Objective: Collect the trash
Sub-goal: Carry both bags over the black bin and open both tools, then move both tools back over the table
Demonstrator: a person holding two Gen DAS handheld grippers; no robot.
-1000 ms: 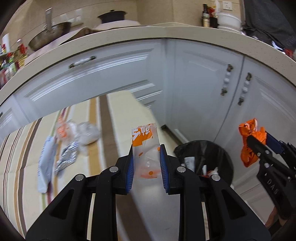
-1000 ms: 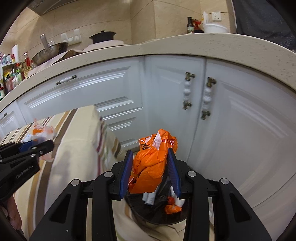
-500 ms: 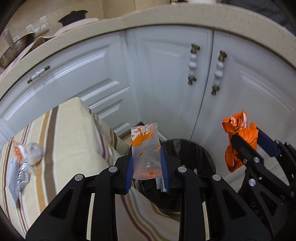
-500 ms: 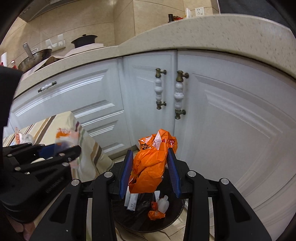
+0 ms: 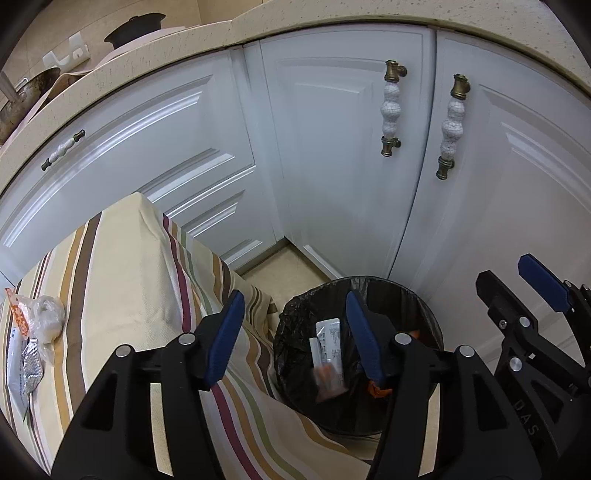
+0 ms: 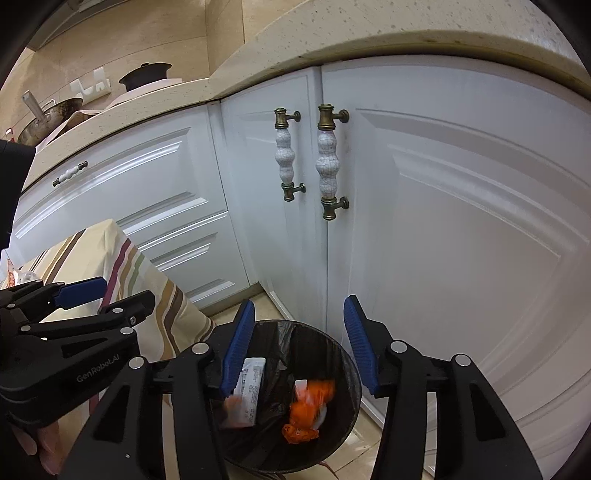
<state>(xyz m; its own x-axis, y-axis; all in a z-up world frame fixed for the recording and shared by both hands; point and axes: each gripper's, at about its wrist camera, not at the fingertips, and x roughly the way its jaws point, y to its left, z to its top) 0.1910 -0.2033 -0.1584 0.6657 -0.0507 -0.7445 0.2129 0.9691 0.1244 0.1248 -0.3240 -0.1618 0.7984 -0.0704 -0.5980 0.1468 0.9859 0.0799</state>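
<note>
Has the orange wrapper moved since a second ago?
Yes. The orange wrapper has left the opening jaws of the right gripper and dropped into the black bin, well below the cabinet handles.

Round bin lined with crinkled glossy black plastic bag [image 6: 343,354]. Above the bin: smooth white semi-gloss cabinet doors [image 6: 461,229]; crackle-glazed white ceramic handles with aged brass ends [image 6: 328,162]; speckled beige stone countertop [image 6: 369,33]. Beside the bin: matt woven striped cloth [image 5: 129,280].

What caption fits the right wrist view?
Right tongs opening above the black-lined bin, empty-jawed, an orange wrapper blurred inside it.
</note>
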